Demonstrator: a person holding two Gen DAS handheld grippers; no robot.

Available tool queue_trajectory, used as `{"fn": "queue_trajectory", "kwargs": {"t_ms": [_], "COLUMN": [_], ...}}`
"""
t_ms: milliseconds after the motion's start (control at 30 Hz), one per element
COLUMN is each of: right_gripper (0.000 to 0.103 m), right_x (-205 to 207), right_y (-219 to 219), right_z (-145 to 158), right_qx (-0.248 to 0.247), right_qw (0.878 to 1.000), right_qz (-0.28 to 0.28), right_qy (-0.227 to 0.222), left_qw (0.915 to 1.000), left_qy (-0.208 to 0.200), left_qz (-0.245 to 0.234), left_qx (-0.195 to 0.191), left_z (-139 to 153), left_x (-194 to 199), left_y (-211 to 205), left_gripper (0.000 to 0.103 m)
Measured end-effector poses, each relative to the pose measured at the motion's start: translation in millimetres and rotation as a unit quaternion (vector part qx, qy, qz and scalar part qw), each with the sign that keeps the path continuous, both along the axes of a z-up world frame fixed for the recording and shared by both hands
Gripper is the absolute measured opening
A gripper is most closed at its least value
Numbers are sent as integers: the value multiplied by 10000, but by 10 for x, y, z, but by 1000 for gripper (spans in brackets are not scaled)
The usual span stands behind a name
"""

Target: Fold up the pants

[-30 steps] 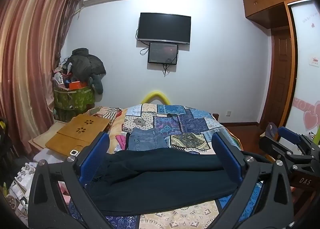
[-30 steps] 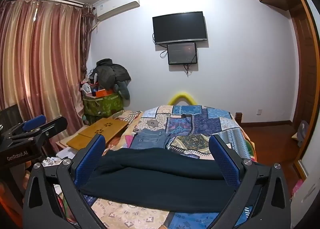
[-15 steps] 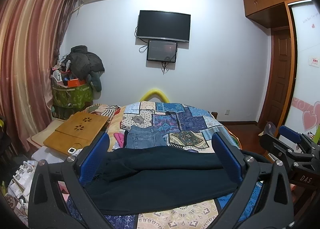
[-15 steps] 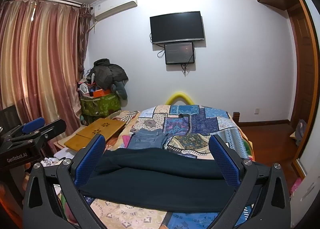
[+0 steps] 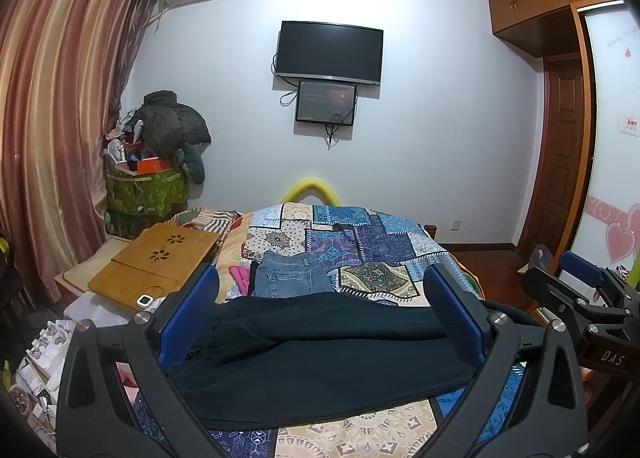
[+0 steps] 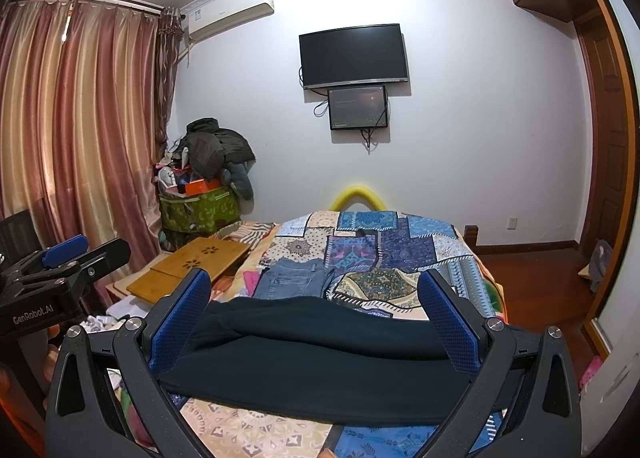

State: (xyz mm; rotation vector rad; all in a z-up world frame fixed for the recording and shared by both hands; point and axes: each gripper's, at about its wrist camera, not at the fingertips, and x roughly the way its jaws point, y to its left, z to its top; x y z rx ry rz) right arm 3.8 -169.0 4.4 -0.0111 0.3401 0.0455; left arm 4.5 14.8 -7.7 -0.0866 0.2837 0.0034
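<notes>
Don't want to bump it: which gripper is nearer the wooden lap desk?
Left. The wooden lap desk lies ahead-left of the left gripper; the right gripper sits farther right. Both hang open over the dark pants.

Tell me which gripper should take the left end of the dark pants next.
Left, probably. The left gripper hangs open with the bunched left end of the dark pants close beside it; the right gripper, also open, sits further to the right.

The far half of the bed (image 5: 384, 242) is free cloth. At its left edge folded jeans (image 5: 292, 278) and a wooden lap desk (image 5: 160, 262) block; black pants (image 5: 320, 354) cover the near edge.
</notes>
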Motion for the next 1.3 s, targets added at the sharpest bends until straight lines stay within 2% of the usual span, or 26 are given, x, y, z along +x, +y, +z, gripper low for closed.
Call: {"fn": "queue_trajectory", "kwargs": {"t_ms": [1300], "right_gripper": [103], "right_x": [23], "right_y": [-69], "right_z": [-8], "right_qx": [-8], "right_qw": [10000], "right_qz": [-40], "right_qy": [32], "left_qw": [9999], "left_qy": [64], "left_qz": [44], "left_qx": [-70], "left_z": [-19], "left_x": [19], "left_y": [57], "left_gripper": [103]}}
